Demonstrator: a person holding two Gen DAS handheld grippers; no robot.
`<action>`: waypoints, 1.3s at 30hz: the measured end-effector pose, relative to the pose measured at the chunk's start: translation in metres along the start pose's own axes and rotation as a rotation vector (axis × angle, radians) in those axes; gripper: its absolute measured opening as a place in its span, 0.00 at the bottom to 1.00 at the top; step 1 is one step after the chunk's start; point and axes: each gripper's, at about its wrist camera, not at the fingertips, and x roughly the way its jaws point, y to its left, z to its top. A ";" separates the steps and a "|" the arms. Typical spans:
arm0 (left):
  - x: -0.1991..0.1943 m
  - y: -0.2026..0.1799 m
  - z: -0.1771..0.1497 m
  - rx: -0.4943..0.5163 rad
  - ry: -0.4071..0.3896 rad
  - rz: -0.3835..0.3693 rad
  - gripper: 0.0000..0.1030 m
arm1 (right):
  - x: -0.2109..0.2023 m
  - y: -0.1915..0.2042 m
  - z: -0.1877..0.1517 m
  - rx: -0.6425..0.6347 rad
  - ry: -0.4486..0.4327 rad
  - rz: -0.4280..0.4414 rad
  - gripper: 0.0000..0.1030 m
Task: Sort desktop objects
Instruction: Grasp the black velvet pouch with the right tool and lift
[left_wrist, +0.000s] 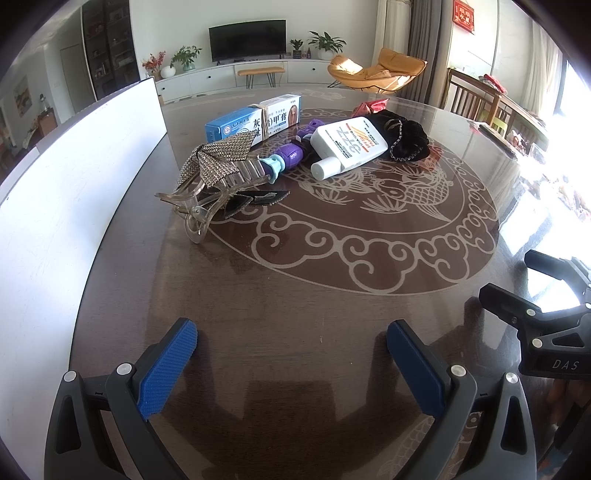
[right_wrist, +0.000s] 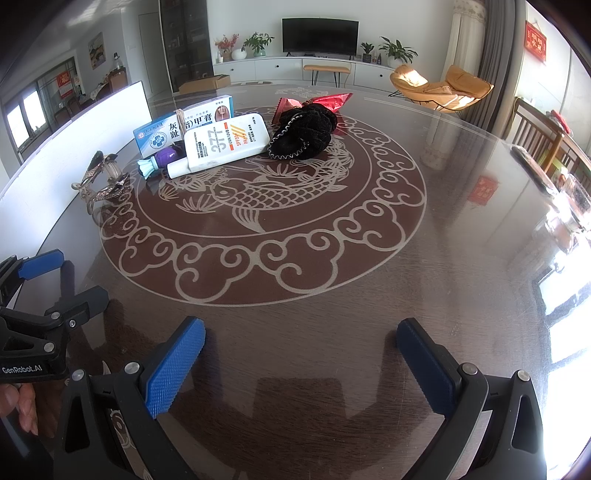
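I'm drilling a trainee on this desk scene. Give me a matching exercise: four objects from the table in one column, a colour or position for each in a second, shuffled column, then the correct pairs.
Column one:
1. hair clip
2. sunscreen bottle
3. scrunchie
4. ointment box

Column two:
A. black, with a red wrapper behind it
B. white, cap towards the cameras
C. rhinestone bow, nearest the white board
D. blue and white, tied round with string

Pairs: 1-C, 2-B, 3-A, 4-D

Glossy table (right_wrist: 369, 332); fuzzy cloth scrunchie (right_wrist: 306, 133)
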 end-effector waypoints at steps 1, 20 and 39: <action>-0.001 0.000 -0.002 0.009 0.000 -0.004 1.00 | 0.000 0.000 0.000 0.000 0.000 0.000 1.00; -0.005 0.006 -0.008 -0.006 -0.007 0.007 1.00 | 0.086 -0.056 0.181 0.309 0.061 0.093 1.00; -0.007 0.006 -0.007 -0.008 -0.008 0.005 1.00 | 0.039 0.035 0.090 -0.249 0.139 0.225 0.48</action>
